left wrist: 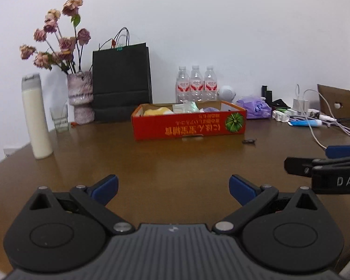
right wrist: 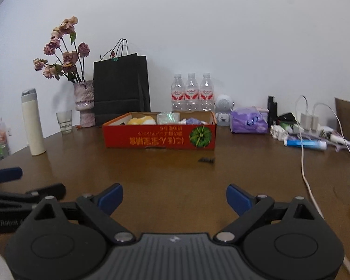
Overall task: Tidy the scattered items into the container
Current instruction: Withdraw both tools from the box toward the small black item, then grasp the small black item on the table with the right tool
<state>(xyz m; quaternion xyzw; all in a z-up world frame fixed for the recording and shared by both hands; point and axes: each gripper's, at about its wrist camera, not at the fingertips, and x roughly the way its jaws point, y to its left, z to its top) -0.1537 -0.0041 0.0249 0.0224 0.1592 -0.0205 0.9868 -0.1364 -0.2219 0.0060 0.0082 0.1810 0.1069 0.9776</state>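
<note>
Red box (right wrist: 159,137) mid-table, small black item (right wrist: 207,160) loose just in front; white cable (right wrist: 303,163) right. Left gripper (left wrist: 173,190) and right gripper (right wrist: 174,199) both wide, empty.

home | dried roses in vase (left wrist: 79,96) | water bottles (left wrist: 196,84) | wooden table (left wrist: 175,158)

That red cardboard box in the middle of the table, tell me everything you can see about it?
The red cardboard box is a shallow, open-topped tray with plain brown inner walls. Its front face carries yellow printed characters, upside down, and a picture of a green pumpkin. It sits flat on the brown wooden table, in front of three water bottles. Inside lie something yellow, a clear crinkly packet and something pale purple. A small dark object lies on the table just before it, apart. Neither gripper touches it.
</note>
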